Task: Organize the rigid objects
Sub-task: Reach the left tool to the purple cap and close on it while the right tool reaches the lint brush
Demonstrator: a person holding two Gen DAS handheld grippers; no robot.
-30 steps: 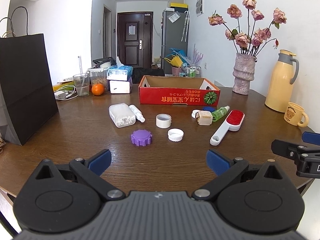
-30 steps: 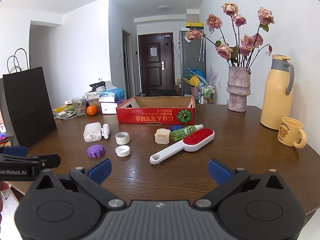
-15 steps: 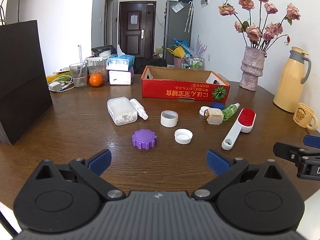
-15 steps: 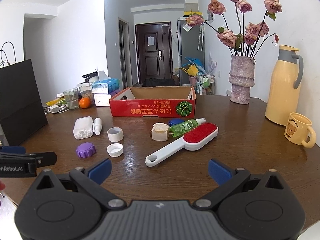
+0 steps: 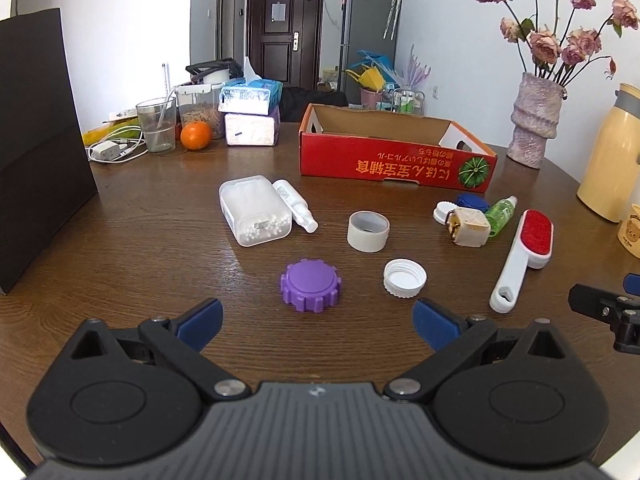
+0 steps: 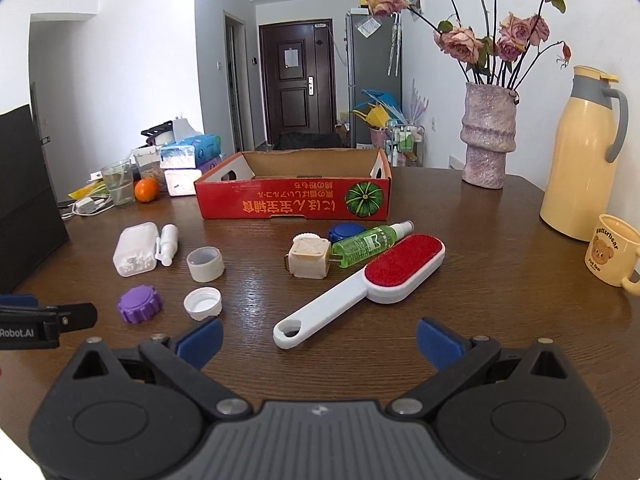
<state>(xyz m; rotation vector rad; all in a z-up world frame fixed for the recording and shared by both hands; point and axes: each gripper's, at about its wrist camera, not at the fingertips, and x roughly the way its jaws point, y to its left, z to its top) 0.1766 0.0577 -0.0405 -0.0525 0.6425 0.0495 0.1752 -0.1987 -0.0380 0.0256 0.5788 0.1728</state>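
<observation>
Left gripper — jaws spread wide, nothing held or touched; it hovers low over the wooden table, level and pointed forward, with the purple cap just ahead between its blue fingertips. Against the frame a second ago, the cap and its neighbours sit larger and lower in this view: the gripper has advanced toward them.

Items on the table, left to right:
- clear plastic case of white beads, lying flat, a small white spray bottle touching its right side;
- purple cap, apart from the others, nearest the left gripper;
- roll of tape, standing on its rim;
- white screw cap, open side up, in front of the tape;
- beige cube with a white lid and blue lid just behind it, and a green spray bottle lying against its right side;
- lint brush, red pad away, white handle toward the camera.

Red cardboard box — behind the row, open-topped; its floor is hidden.

Right gripper — equally wide open, empty, level above the table, the brush handle just ahead of it. It too has closed in since the earlier frame.
</observation>
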